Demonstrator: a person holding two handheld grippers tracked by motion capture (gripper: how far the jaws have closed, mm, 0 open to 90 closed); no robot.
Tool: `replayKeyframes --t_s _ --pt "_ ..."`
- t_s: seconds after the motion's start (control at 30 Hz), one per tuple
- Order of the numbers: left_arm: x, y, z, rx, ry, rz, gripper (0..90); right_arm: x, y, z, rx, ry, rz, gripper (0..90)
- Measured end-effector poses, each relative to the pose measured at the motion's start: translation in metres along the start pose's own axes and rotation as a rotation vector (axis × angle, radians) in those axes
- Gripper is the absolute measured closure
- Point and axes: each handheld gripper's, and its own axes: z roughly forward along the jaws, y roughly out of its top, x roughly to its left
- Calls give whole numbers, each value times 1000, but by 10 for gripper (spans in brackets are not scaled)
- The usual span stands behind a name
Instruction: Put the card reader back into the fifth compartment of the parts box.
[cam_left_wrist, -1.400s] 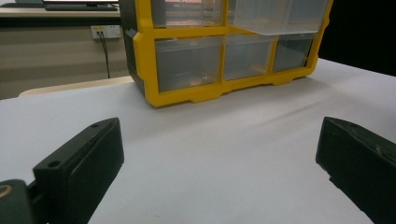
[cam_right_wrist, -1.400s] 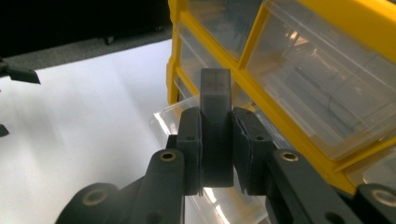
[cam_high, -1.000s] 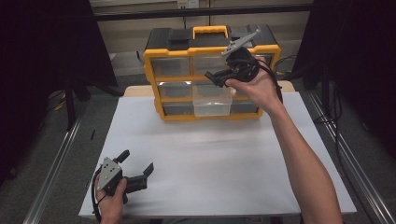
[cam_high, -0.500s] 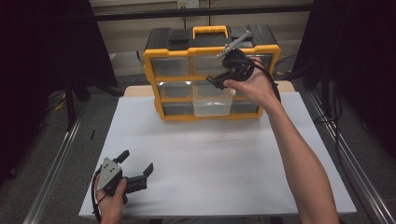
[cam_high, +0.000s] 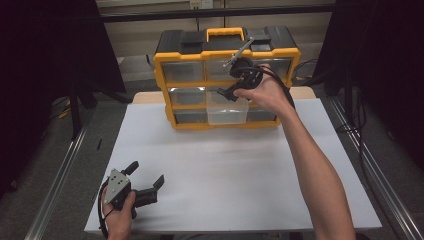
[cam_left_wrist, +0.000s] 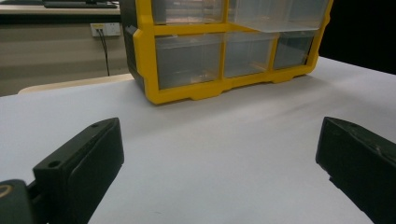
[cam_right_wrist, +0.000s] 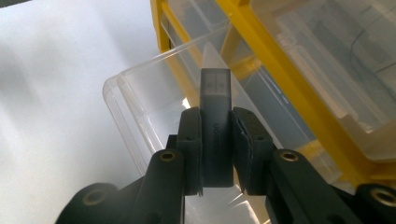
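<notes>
A small dark block (cam_right_wrist: 215, 126) is clamped between the pads of the right gripper (cam_right_wrist: 215, 140) and held just above the clear drawer (cam_high: 227, 111) pulled out of the yellow organizer (cam_high: 165, 60); the left gripper (cam_high: 145, 181) is rested on the white counter (cam_high: 240, 170) — jaws spread wide, nothing between them — well apart from the organizer.
</notes>
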Motion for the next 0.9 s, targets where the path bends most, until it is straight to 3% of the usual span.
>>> replayKeyframes --t_s 0.53,0.9 --pt "-1 -1 1 2 -2 -11 12 -3 -6 14 72 19 2 741" --pt "0 0 0 -11 2 -6 12 -3 -7 21 88 27 12 739"
